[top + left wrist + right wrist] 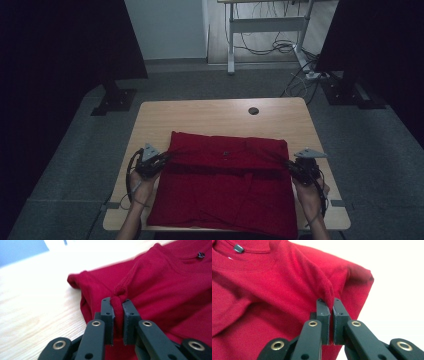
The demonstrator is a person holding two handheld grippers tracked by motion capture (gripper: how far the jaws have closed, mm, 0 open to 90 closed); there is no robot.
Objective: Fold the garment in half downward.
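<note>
Both side edges pinched — the fold of the red cotton T-shirt [225,187] is under way.

The shirt lies spread on the pale wooden table [200,115]; the left gripper [118,305] is clamped on a bunched seam rising between its jaws, and the right gripper [329,305] is clamped on a fabric ridge likewise. Next, I'd judge — lift both together, evenly, and carry the pinched edges over without letting cloth slip.

Red shirt [225,192] folded on table, edges pinched up.
</note>
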